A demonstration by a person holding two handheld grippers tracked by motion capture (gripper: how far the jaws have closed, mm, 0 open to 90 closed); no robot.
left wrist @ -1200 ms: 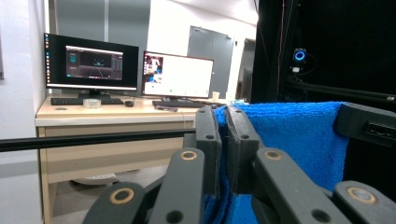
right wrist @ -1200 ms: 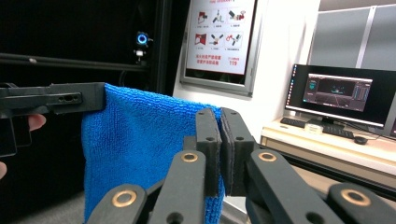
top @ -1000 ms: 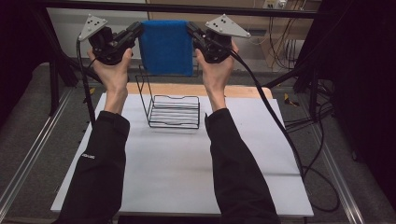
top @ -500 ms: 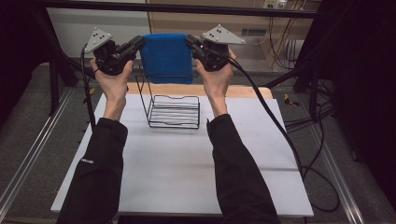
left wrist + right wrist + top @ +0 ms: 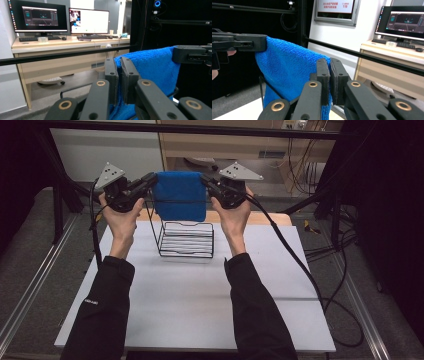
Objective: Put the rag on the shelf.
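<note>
A blue towel [image 5: 180, 195] hangs stretched between both grippers, just above a black wire rack [image 5: 186, 239] on the white table [image 5: 190, 300]. The towel's lower edge overlaps the rack's tall back frame. My left gripper [image 5: 150, 179] is shut on the towel's upper left corner; in the left gripper view its jaws pinch the towel [image 5: 150, 67] edge, with the other gripper [image 5: 192, 53] clamped at the far corner. My right gripper [image 5: 205, 179] is shut on the upper right corner; in the right gripper view the towel [image 5: 287, 70] spreads left from the closed jaws toward the left gripper [image 5: 239, 42].
A black frame bar [image 5: 200, 129] crosses overhead behind the towel. A wooden desk with monitors [image 5: 62, 17] stands beyond the table. Cables [image 5: 300, 265] trail from the right gripper over the table's right side. A wooden strip [image 5: 260, 216] borders the table's far edge.
Both grippers have lowered slightly with the towel still stretched between them, so its lower edge now hangs at the rack's top frame.
</note>
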